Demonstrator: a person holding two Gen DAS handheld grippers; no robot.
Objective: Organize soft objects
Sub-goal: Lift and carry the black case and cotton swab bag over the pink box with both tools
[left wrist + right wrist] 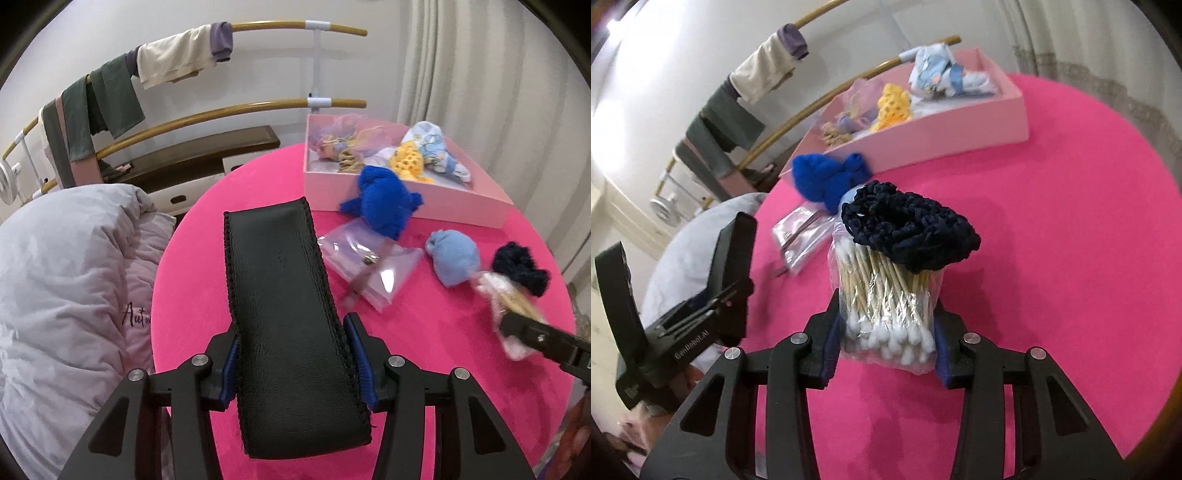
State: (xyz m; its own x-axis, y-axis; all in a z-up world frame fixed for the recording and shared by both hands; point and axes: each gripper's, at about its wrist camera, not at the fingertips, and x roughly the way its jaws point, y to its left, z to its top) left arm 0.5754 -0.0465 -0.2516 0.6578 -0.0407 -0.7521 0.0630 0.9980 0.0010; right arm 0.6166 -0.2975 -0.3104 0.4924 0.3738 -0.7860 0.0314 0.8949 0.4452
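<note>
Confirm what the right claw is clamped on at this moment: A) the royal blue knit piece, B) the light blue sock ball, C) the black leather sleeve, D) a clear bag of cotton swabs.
D: in the right wrist view the right claw pinches the bag of cotton swabs between its pads.

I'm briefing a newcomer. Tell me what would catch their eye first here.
The hot pink table fills both views. The left gripper clamps a black leather pouch; the right gripper clamps a bag of cotton swabs. At the table's far edge, a pink box holds soft items, with a bright blue knit piece against its front.
</note>
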